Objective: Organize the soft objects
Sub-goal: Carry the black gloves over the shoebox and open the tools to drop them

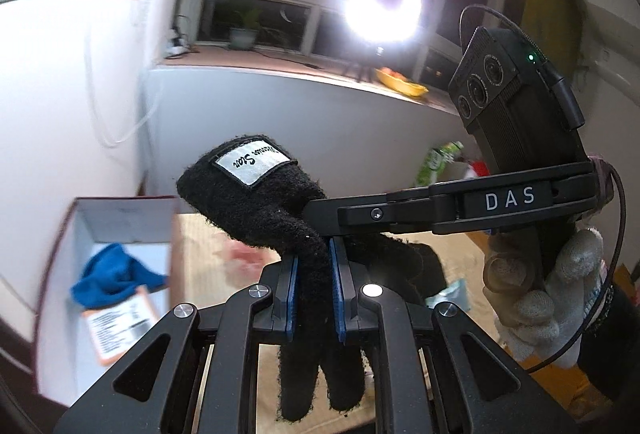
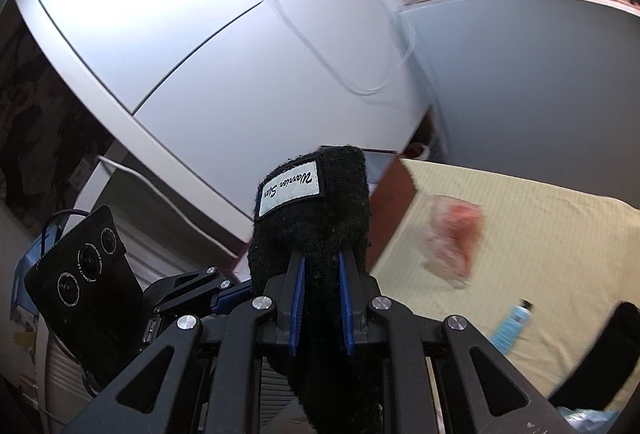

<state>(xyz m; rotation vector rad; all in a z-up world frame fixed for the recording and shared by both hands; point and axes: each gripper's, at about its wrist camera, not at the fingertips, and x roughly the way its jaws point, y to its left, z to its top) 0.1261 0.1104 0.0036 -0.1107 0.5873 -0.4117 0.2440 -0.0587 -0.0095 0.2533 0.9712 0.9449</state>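
Note:
A black fleece glove (image 1: 256, 201) with a white label hangs in the air between both grippers. My left gripper (image 1: 314, 274) is shut on it, its blue pads (image 1: 294, 294) pressing a narrow part while the glove's fingers dangle below. My right gripper (image 1: 316, 209) comes in from the right, held by a hand in a grey knit glove (image 1: 552, 294), and its tip is buried in the fleece. In the right wrist view the same black glove (image 2: 316, 218) stands up between the pads of my right gripper (image 2: 322, 274), which is shut on it. The left gripper (image 2: 224, 290) shows at lower left.
An open white box (image 1: 120, 218) with dark red sides sits at left, holding a blue cloth (image 1: 116, 278) and a printed card. On the yellow bed sheet (image 2: 540, 234) lie a clear bag with something red (image 2: 452, 238), a blue bottle (image 2: 512, 322) and a black item (image 2: 616, 346). A ring light glares from the windowsill.

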